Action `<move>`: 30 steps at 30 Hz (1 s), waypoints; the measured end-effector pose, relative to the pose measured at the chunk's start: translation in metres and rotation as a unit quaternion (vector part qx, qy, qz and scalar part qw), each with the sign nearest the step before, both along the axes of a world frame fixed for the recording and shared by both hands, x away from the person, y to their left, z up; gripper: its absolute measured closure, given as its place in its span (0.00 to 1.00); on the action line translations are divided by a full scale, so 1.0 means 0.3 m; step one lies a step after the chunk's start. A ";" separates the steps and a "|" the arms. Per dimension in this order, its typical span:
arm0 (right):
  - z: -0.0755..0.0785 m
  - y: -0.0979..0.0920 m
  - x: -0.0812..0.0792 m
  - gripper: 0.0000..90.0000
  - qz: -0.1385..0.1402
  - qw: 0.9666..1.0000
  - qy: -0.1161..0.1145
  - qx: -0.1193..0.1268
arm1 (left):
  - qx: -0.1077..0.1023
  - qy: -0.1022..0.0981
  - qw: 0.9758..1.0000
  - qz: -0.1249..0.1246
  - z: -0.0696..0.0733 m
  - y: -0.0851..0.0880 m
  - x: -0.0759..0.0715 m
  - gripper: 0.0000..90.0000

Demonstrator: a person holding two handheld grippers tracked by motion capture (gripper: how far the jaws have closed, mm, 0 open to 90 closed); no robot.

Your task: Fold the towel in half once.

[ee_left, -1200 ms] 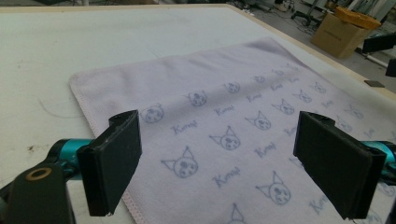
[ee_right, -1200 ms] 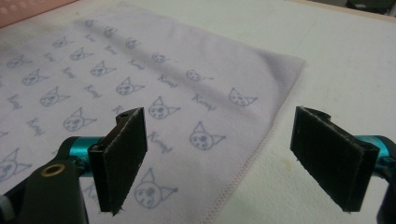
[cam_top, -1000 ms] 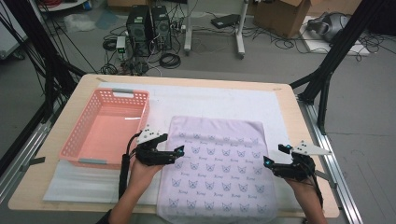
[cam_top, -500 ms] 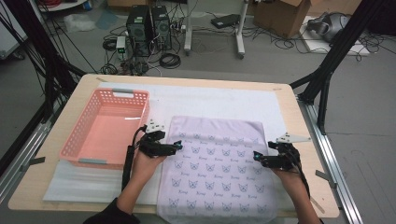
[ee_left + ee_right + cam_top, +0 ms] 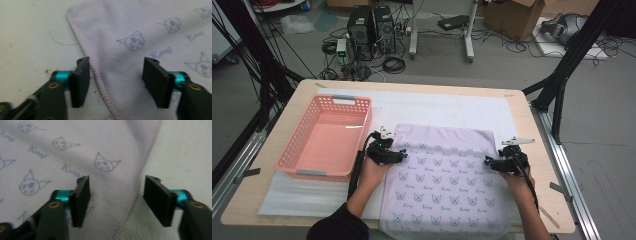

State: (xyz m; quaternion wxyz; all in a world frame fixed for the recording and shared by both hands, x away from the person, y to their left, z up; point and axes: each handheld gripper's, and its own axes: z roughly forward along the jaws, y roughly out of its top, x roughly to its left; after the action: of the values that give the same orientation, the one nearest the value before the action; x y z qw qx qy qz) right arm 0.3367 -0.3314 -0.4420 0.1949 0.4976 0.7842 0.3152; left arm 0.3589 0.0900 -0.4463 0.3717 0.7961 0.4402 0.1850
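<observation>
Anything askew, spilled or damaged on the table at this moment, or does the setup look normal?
Nothing stands out. The lilac towel lies flat, its near edge hanging over the table edge. The pink basket sits squarely beside it. The left gripper and right gripper, jaws just closing, each straddle a side hem.

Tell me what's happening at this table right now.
A person works a gripper in each hand at a lilac towel spread on the table. The left gripper straddles its left hem, the right gripper its right hem. Both sets of jaws have just been closing, with the cloth edge between them but not yet pinched. A pink basket sits alongside.
</observation>
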 end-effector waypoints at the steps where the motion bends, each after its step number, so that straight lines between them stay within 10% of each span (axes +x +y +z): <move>1: 0.002 0.001 0.000 0.55 0.001 1.000 0.001 -0.003 | 0.000 -0.002 1.000 0.000 0.003 0.005 -0.001 0.56; 4: 0.013 0.010 0.000 0.94 0.014 1.000 0.021 0.018 | -0.011 0.007 1.000 -0.017 0.005 0.005 -0.002 0.94; 10: 0.034 0.021 0.039 0.96 0.007 1.000 0.006 -0.009 | -0.038 -0.010 0.999 0.018 0.055 -0.004 0.028 0.96; 13: 0.065 0.014 0.062 0.96 -0.010 1.000 -0.018 -0.002 | -0.030 -0.027 0.999 0.026 0.097 -0.014 0.061 0.96; 22: 0.200 -0.009 0.158 0.96 -0.039 0.996 -0.069 0.031 | -0.095 -0.058 0.992 0.060 0.217 0.006 0.178 0.96; 30: 0.275 -0.047 0.192 0.96 -0.032 0.992 -0.101 0.072 | -0.134 -0.078 0.987 0.043 0.275 0.023 0.192 0.95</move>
State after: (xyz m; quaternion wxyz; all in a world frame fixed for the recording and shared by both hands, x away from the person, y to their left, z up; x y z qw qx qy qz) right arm 0.3942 -0.3454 -0.3594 0.2472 0.5003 0.7197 0.4130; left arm 0.4165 0.0969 -0.3638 0.4997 0.7028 0.4645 0.2018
